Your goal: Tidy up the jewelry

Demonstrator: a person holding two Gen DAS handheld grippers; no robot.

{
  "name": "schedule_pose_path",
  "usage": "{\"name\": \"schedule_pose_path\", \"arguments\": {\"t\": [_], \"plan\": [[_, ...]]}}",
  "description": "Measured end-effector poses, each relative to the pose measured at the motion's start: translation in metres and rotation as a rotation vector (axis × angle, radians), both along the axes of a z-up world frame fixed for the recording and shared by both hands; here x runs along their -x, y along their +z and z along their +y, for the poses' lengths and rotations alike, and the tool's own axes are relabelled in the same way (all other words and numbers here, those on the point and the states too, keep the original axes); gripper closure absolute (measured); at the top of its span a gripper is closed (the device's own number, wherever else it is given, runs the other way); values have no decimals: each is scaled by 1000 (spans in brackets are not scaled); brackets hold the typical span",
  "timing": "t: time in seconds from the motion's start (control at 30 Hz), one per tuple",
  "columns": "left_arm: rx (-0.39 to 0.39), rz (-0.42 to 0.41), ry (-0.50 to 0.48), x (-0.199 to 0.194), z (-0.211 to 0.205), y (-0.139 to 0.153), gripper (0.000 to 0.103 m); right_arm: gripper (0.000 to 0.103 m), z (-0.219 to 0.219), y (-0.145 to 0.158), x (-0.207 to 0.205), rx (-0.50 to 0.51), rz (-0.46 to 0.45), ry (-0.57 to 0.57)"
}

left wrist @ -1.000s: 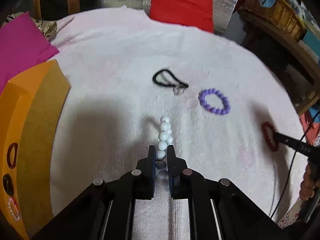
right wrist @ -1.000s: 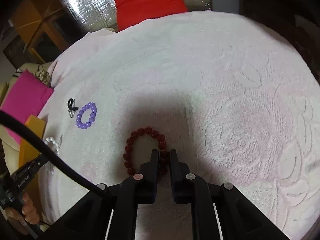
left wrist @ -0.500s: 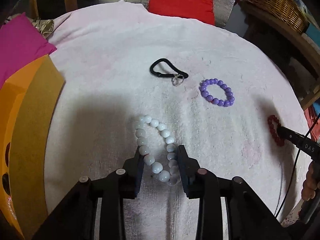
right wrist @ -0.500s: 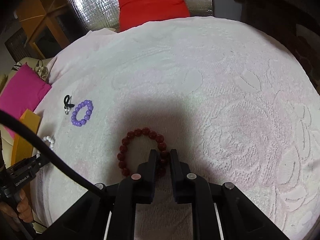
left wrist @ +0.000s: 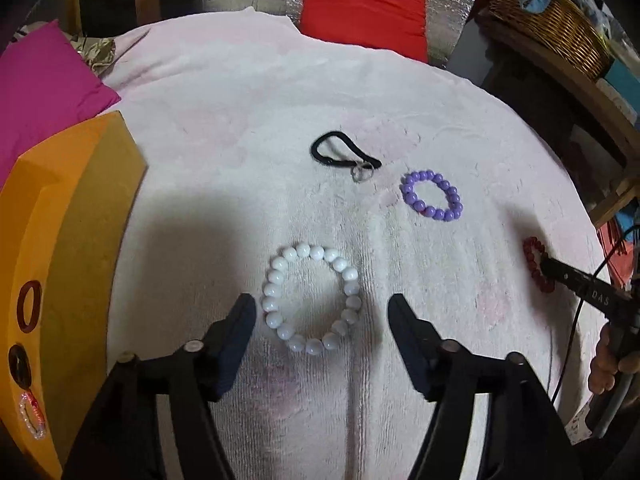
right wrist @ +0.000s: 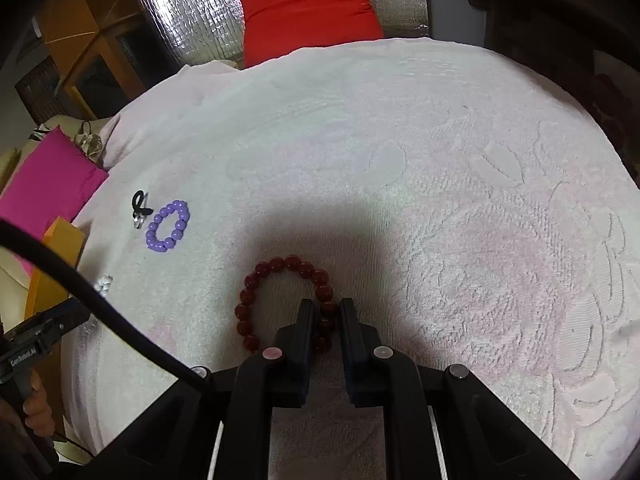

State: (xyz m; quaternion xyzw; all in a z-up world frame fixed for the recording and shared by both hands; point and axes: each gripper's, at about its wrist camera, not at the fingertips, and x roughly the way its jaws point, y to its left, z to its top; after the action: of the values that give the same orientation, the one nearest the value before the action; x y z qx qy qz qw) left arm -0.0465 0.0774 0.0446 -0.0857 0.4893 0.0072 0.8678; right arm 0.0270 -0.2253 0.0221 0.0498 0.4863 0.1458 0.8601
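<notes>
From my left wrist camera, the orange box (left wrist: pixel 60 240) sits at nine o'clock, cut off by the frame edge; three bracelets lie in round slots on its top face, the lowest one pale and hard to make out. A magenta cushion (left wrist: pixel 44 92) lies beyond it at ten o'clock. My left gripper (left wrist: pixel 322 312) is spread wide, holding nothing; the white bead bracelet (left wrist: pixel 311 300) lies flat on the pale pink towel (left wrist: pixel 240 112) between the fingers, touching neither that I can see. At twelve o'clock from it lies a black cord with a small metal ring (left wrist: pixel 344 154), and at one o'clock the purple bead bracelet (left wrist: pixel 432 196). At three o'clock the dark red bracelet (left wrist: pixel 536 264) is half hidden behind my other tool.

On the right wrist camera, a black cable (right wrist: pixel 100 308) crosses at eight o'clock and hides most of the white beads. My right gripper (right wrist: pixel 325 316) is nearly closed, pinching the right side of the dark red bracelet, whose near beads are hidden behind the fingers. A red cushion (right wrist: pixel 308 8) stands at twelve o'clock against silver foil sheeting (right wrist: pixel 192 12).
</notes>
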Motion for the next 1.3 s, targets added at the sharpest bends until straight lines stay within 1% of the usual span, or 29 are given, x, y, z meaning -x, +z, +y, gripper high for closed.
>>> {"name": "schedule_pose_path", "arguments": {"t": [0.1,0.2,0.33,0.37,0.4,0.43,0.47,0.5,0.53,0.63,0.73,0.83,1.0,1.03,1.13,1.3], "plan": [[-17,23,-17,-1,-3,-5,31,87,-2,0,1,-9,-2,2],[-41,50,-13,-5,-3,-13,31,87,-5,1,1,-17,-4,4],[-33,28,-1,-7,2,-15,31,87,-5,1,3,-19,-10,5],[-39,26,-4,-7,1,-15,32,87,-5,1,3,-17,-11,5],[-54,22,-14,-7,-1,-15,40,87,-5,1,4,-15,-12,7],[-58,19,-27,-7,-3,-15,53,87,-5,1,4,-14,-13,7],[-45,15,-44,-6,-5,-15,57,87,-5,2,4,-14,-13,8],[-27,14,-55,-8,-8,-14,70,87,-5,1,4,-13,-13,8],[-13,11,-67,-8,-10,-14,80,87,-5,1,5,-12,-12,9],[-12,-6,-89,-7,-15,-11,90,87,-2,1,5,-6,-10,12],[7,-41,-107,-6,-18,-3,93,87,-2,1,4,0,-9,17],[13,-79,-141,-4,-25,3,93,88,-1,2,4,3,-3,28],[15,-69,-173,-5,-40,0,93,90,-4,4,6,-3,7,23],[15,-76,-174,-5,-42,2,93,91,-5,5,6,-11,11,23],[19,-91,-172,-3,-44,7,93,91,-9,9,7,-48,15,26],[20,-89,-151,-2,-46,10,93,91,-17,17,9,-117,7,15]]}}
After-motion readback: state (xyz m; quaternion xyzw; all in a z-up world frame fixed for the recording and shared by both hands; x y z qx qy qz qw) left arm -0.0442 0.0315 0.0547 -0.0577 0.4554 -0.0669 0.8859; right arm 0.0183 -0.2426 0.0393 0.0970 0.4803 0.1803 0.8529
